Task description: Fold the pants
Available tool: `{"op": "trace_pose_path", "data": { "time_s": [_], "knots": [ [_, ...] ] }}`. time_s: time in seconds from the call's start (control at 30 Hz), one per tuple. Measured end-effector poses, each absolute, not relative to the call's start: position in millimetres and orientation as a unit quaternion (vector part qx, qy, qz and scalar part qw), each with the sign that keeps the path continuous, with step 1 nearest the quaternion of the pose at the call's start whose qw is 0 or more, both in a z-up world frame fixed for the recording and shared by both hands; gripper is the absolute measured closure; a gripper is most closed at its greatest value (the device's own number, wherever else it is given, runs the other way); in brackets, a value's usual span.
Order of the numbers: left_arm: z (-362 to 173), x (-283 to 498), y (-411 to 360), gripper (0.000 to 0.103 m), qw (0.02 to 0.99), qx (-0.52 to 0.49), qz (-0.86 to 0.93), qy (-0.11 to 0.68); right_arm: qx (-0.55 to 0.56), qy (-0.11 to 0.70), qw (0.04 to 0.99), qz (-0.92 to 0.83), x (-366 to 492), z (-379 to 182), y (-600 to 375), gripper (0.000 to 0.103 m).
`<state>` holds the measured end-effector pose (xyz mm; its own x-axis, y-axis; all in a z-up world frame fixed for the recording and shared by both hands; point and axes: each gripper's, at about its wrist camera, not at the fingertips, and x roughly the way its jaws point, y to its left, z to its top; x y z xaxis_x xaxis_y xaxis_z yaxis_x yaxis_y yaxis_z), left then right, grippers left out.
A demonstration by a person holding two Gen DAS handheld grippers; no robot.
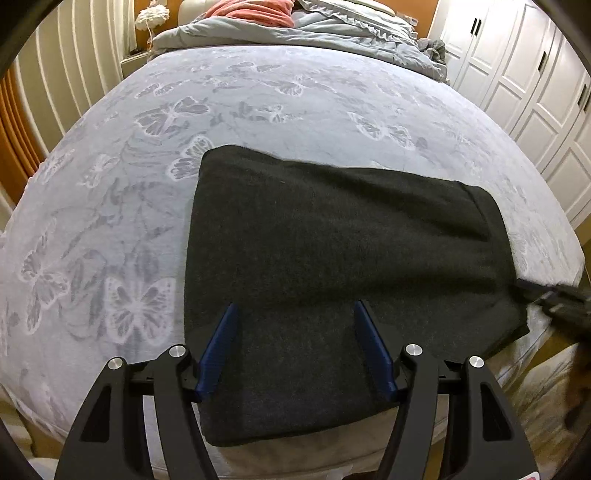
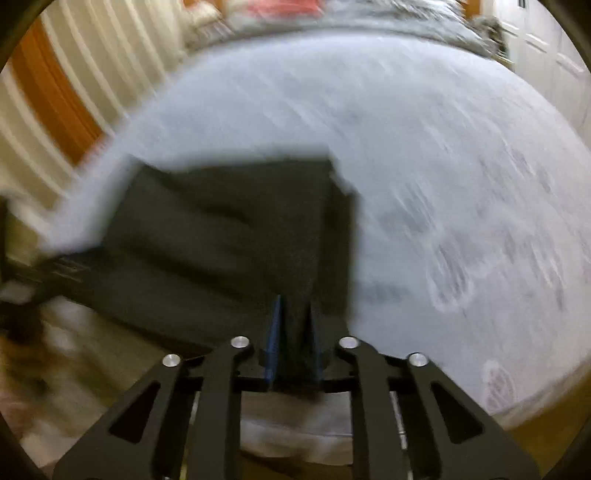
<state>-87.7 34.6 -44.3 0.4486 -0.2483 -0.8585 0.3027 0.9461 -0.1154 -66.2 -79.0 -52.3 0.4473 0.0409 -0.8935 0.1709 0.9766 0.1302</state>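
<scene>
The dark grey pants [image 1: 332,240] lie folded into a flat rectangle near the front edge of the bed [image 1: 258,103]. My left gripper [image 1: 295,304] hovers open over their near part, its blue fingers wide apart with nothing pinched. In the left wrist view my right gripper [image 1: 554,295] appears as a dark blur at the pants' right edge. The right wrist view is motion-blurred. There the right gripper [image 2: 294,301] sits at the near right corner of the pants [image 2: 221,229], its fingers a narrow gap apart. I cannot tell whether they pinch cloth.
The bed sheet [image 2: 443,147] is pale blue with butterfly prints. A rumpled grey quilt [image 1: 295,33] and a red cloth [image 1: 255,11] lie at the far end. White wardrobe doors [image 1: 535,92] stand at the right and a pleated curtain [image 1: 74,55] at the left.
</scene>
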Motion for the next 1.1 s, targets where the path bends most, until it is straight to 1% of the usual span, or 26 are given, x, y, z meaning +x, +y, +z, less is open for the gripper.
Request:
{"op": "trace_pose_path", "data": {
  "time_s": [0.03, 0.07, 0.13, 0.17, 0.23, 0.3, 0.4, 0.43, 0.47, 0.5, 0.53, 0.6, 0.63, 0.7, 0.73, 0.77, 0.83, 0.9, 0.93, 0.97, 1.03, 1.1],
  "knots": [
    [-43.9, -88.5, 35.2, 0.036, 0.850, 0.026, -0.163, 0.500, 0.121, 0.510, 0.850, -0.051, -70.2, -53.7, -83.7, 0.063],
    [-43.2, -88.9, 36.4, 0.036, 0.851, 0.025, -0.163, 0.499, 0.137, 0.502, 0.852, -0.054, -72.3, -48.8, -86.6, 0.061],
    [-38.7, -89.7, 41.6, 0.035, 0.854, 0.017, -0.168, 0.492, 0.162, 0.484, 0.858, -0.058, -77.2, -33.7, -92.0, 0.060],
    [-34.3, -89.6, 47.1, 0.031, 0.858, 0.006, -0.170, 0.485, 0.165, 0.474, 0.863, -0.063, -78.2, -25.6, -93.2, 0.055],
    [-28.8, -87.9, 58.8, 0.028, 0.864, -0.017, -0.166, 0.475, 0.161, 0.465, 0.868, -0.060, -76.7, -15.6, -94.5, 0.049],
    [-28.2, -84.4, 67.9, 0.028, 0.862, -0.038, -0.162, 0.479, 0.163, 0.470, 0.866, -0.050, -78.9, -18.2, -92.5, 0.049],
    [-33.9, -80.1, 78.9, 0.028, 0.851, -0.064, -0.154, 0.498, 0.191, 0.499, 0.845, -0.019, -83.5, -45.7, -93.6, 0.049],
    [-36.3, -79.8, 81.1, 0.028, 0.848, -0.065, -0.151, 0.504, 0.195, 0.508, 0.839, -0.016, -89.8, -54.5, -92.4, 0.065],
    [-39.0, -80.7, 84.4, 0.028, 0.847, -0.061, -0.147, 0.508, 0.189, 0.512, 0.838, -0.018, -87.4, -64.0, -89.6, 0.072],
    [-39.2, -83.0, 86.9, 0.028, 0.847, -0.061, -0.145, 0.507, 0.182, 0.508, 0.842, -0.020, -90.3, -60.6, -87.8, 0.081],
    [-38.4, -86.2, 91.5, 0.028, 0.850, -0.061, -0.146, 0.502, 0.173, 0.498, 0.849, -0.022, -95.6, -50.9, -85.1, 0.094],
    [-39.2, -88.2, 98.2, 0.028, 0.854, -0.061, -0.142, 0.497, 0.174, 0.467, 0.867, -0.005, -105.3, -24.6, -86.0, 0.094],
    [-42.4, -87.6, 101.2, 0.028, 0.853, -0.061, -0.136, 0.501, 0.177, 0.464, 0.868, -0.005, -106.5, -22.3, -88.8, 0.093],
    [-50.1, -85.0, 106.2, 0.028, 0.843, -0.073, -0.131, 0.516, 0.157, 0.488, 0.857, -0.043, -100.1, -36.5, -99.1, 0.073],
    [-56.2, -83.1, 110.7, 0.028, 0.832, -0.092, -0.133, 0.531, 0.152, 0.511, 0.843, -0.072, -97.0, -48.1, -106.2, 0.061],
    [-59.7, -82.8, 114.8, 0.028, 0.825, -0.105, -0.133, 0.539, 0.172, 0.512, 0.838, -0.078, -97.9, -52.1, -112.5, 0.047],
    [-67.1, -81.7, 123.5, 0.027, 0.807, -0.145, -0.142, 0.555, 0.226, 0.496, 0.836, -0.065, -104.4, -55.1, -122.0, 0.032],
    [-70.3, -82.1, 125.7, 0.023, 0.796, -0.169, -0.156, 0.560, 0.252, 0.487, 0.835, -0.049, -105.8, -56.4, -124.2, 0.028],
    [-70.6, -82.1, 124.8, 0.020, 0.794, -0.174, -0.161, 0.559, 0.262, 0.486, 0.833, -0.038, -104.5, -58.2, -124.1, 0.024],
    [-71.6, -81.4, 122.4, 0.020, 0.792, -0.176, -0.167, 0.561, 0.282, 0.487, 0.826, -0.022, -102.9, -62.8, -125.7, 0.020],
    [-74.1, -80.0, 117.1, 0.020, 0.785, -0.183, -0.179, 0.564, 0.333, 0.491, 0.805, 0.005, -99.9, -77.6, -129.9, 0.018],
    [-75.5, -78.1, 111.0, 0.020, 0.778, -0.184, -0.196, 0.568, 0.357, 0.484, 0.799, 0.015, -98.5, -81.5, -131.0, 0.016]
  ]
}}
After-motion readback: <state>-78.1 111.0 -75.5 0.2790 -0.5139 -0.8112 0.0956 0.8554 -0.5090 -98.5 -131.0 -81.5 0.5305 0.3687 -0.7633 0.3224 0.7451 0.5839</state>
